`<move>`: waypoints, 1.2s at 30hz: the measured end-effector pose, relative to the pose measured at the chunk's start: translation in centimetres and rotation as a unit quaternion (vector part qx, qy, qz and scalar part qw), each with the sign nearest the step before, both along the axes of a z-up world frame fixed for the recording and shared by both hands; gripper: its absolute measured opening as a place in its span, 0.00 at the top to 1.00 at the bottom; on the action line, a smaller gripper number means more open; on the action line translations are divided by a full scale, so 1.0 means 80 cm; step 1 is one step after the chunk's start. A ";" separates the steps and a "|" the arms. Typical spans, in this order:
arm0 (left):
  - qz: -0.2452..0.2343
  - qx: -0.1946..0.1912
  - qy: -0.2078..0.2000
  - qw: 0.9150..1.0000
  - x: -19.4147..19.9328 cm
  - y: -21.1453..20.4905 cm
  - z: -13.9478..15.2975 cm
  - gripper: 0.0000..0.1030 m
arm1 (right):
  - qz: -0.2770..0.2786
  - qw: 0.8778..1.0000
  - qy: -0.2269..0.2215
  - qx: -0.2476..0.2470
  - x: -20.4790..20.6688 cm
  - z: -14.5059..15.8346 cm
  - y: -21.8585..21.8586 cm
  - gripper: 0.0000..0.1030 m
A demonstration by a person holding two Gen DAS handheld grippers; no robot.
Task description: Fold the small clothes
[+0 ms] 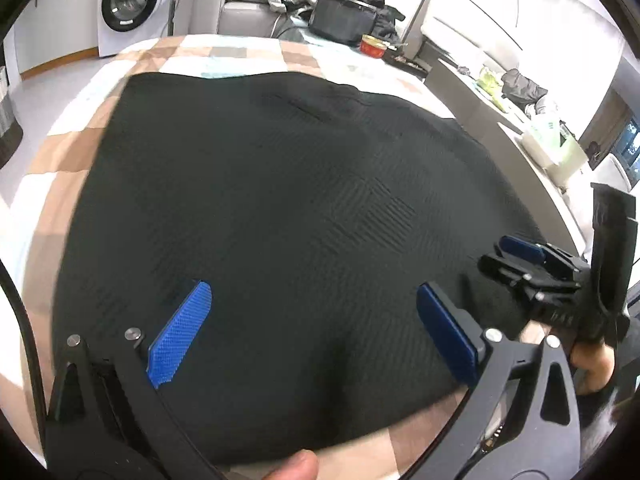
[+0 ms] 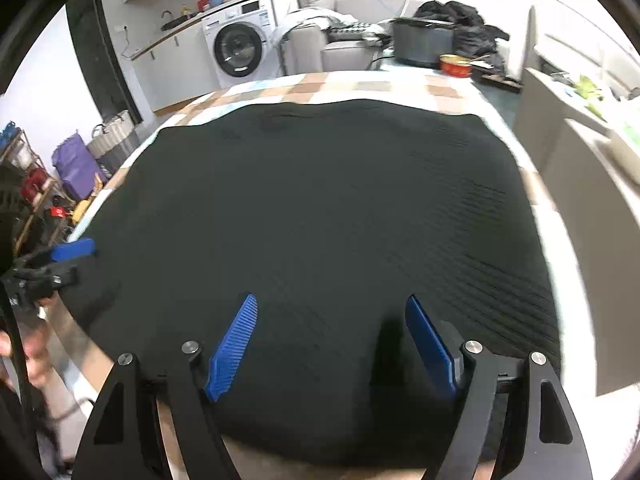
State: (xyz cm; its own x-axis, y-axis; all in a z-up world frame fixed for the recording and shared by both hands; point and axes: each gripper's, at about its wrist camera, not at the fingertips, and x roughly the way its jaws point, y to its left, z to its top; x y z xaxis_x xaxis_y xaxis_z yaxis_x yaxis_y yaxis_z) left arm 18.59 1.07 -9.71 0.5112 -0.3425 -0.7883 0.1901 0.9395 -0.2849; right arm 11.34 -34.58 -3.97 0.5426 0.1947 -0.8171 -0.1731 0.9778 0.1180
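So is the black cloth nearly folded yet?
Not yet. Done: the black cloth lies spread flat on the checked cover. In hand: the left gripper and the right gripper hover over its near edge, jaws open, with nothing pinched. Left: grabbing that edge and making every fold, since no fold shows so far.

Black gripper [image 1: 312,328] frames, blue ribbed pads [image 1: 180,332] (silver screws).
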 end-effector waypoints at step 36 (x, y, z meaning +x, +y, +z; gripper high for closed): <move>0.027 0.105 -0.002 0.994 0.157 -0.006 -0.031 0.01 | -0.019 0.997 0.017 -0.076 0.195 -0.020 0.020 0.18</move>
